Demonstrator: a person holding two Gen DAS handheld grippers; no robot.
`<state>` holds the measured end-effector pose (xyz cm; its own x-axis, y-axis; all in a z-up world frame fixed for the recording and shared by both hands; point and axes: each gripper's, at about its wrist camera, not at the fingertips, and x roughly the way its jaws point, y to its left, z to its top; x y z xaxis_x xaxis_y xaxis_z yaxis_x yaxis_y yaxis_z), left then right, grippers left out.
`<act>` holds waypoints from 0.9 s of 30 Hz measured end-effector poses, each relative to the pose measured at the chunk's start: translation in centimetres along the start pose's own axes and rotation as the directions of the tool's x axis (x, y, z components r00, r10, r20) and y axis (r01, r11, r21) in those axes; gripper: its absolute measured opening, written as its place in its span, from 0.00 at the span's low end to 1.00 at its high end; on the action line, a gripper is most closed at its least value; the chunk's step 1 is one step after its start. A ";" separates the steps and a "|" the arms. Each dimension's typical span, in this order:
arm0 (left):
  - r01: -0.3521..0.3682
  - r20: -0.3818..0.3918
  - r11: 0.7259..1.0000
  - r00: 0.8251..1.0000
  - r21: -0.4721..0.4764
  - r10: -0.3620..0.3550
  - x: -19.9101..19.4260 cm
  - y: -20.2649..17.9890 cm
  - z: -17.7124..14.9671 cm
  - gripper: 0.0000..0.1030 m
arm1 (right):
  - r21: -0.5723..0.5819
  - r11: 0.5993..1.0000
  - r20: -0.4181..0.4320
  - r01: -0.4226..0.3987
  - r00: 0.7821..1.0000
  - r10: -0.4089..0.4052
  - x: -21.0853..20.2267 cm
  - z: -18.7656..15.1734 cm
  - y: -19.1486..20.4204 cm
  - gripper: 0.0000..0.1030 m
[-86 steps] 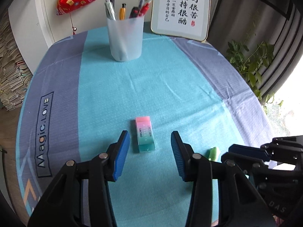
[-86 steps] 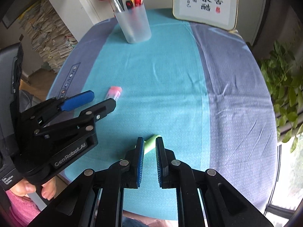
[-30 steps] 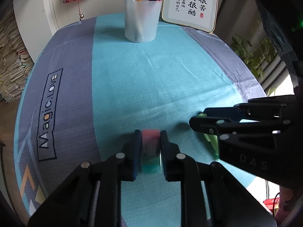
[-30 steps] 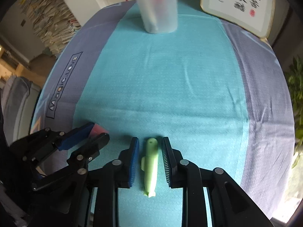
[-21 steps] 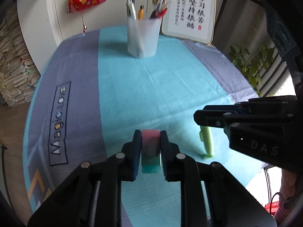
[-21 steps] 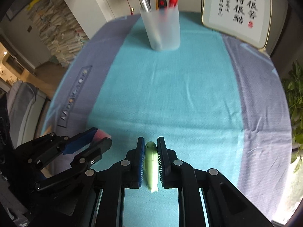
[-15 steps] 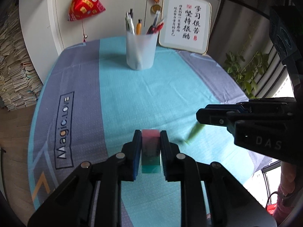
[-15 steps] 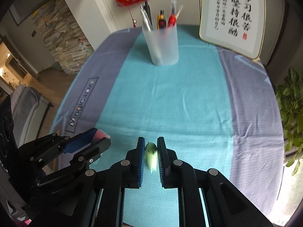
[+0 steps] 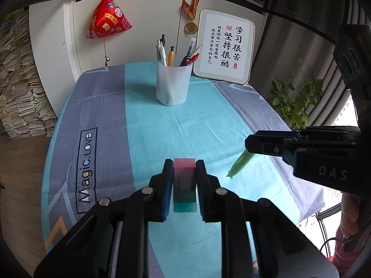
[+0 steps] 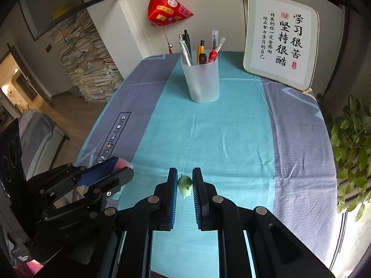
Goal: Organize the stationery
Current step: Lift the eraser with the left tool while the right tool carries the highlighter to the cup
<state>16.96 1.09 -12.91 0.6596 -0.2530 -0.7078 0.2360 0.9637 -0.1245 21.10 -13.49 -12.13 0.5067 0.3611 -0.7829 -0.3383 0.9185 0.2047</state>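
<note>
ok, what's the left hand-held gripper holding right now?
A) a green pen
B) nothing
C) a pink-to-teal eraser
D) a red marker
C: the left hand-held gripper is clamped on the pink-to-teal eraser, lifted off the tablecloth; the green pen sits in the right hand-held gripper instead.
</note>
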 end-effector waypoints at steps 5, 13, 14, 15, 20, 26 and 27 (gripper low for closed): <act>-0.002 0.018 1.000 1.000 0.001 0.002 -0.4 0.2 0.6 0.17 | -0.006 1.000 0.013 0.006 1.000 -0.006 -0.5 0.2 0.0 0.13; -0.009 0.046 1.000 0.999 -0.003 0.009 -0.6 0.6 2.1 0.17 | -0.015 1.000 0.038 0.016 0.999 -0.016 -1.2 1.2 0.1 0.13; -0.013 0.050 1.000 0.999 -0.005 0.013 -0.6 0.8 2.3 0.17 | -0.015 1.000 0.041 0.017 0.999 -0.017 -1.2 1.3 0.0 0.13; -0.014 0.052 1.000 0.999 -0.006 0.015 -0.6 0.9 2.4 0.17 | -0.016 1.000 0.043 0.019 0.999 -0.018 -1.2 1.5 0.0 0.13; -0.022 0.057 1.000 0.998 -0.006 0.023 -0.6 1.1 3.1 0.17 | -0.023 0.999 0.052 0.024 0.998 -0.023 -1.3 2.4 0.0 0.13; -0.031 0.082 1.000 0.996 -0.004 0.032 -0.9 1.5 5.1 0.17 | -0.042 0.999 0.077 0.027 0.997 -0.024 -2.0 4.1 0.4 0.13; -0.030 0.088 1.000 0.996 -0.003 0.030 -1.0 1.6 5.6 0.17 | -0.043 0.999 0.081 0.030 0.996 -0.026 -2.2 4.4 0.4 0.13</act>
<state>20.66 2.36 -8.56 0.7264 -0.2302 -0.6475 0.2137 0.9712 -0.1055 23.37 -13.20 -7.77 0.5776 0.3487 -0.7381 -0.3570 0.9210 0.1557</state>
